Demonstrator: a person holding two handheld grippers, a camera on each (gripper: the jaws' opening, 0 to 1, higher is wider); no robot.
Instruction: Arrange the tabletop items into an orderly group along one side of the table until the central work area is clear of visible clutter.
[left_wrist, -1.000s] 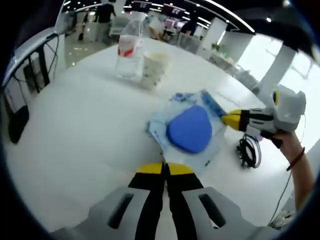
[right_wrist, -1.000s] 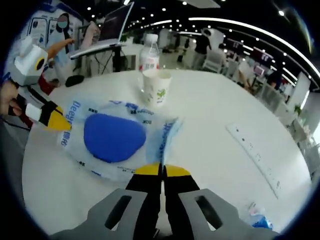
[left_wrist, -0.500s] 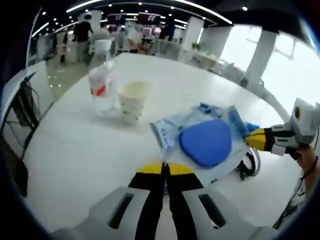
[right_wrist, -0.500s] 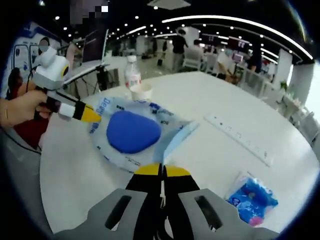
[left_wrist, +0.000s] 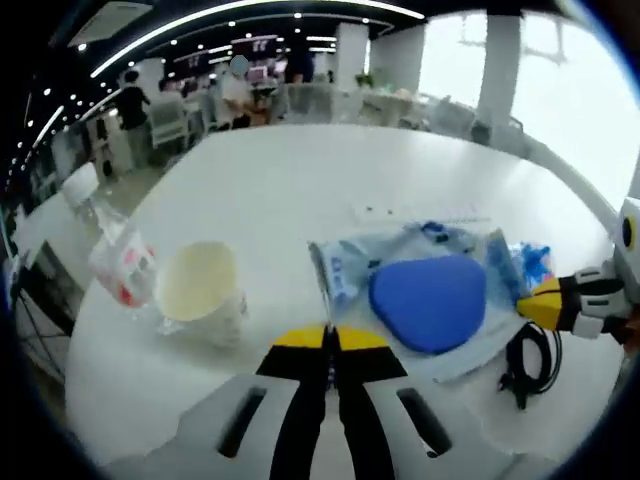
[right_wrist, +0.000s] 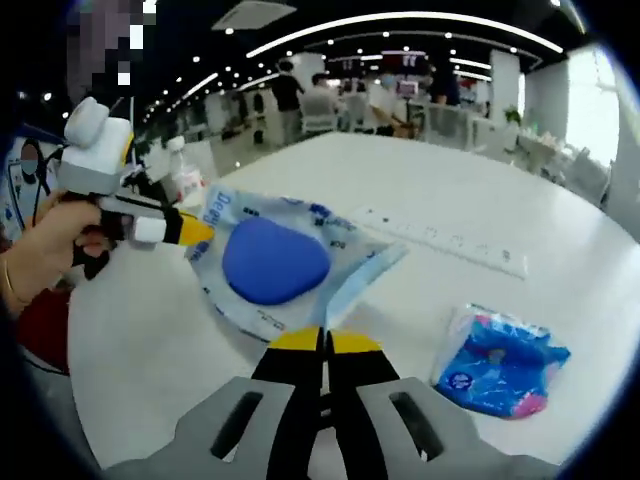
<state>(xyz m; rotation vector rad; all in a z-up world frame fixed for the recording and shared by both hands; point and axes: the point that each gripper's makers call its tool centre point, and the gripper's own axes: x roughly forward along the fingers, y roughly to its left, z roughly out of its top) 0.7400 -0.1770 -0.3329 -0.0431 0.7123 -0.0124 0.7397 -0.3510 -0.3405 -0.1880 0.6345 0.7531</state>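
I see both grippers' fingers (left_wrist: 330, 338) (right_wrist: 322, 342) clenched on opposite bag (left_wrist: 425, 300) edges | table (left_wrist: 260, 180) open at upper centre of frame

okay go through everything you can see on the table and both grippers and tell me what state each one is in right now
left gripper: shut on the clear bag's edge.
right gripper: shut on the bag's opposite edge.
clear bag: held between both grippers, blue pad inside.
paper cup: upright, open, looks empty.
water bottle: beside the cup; cap not visible.
black cable: coiled, on the table.
blue packet: lying flat, closed.
power strip: flat, nothing plugged in.
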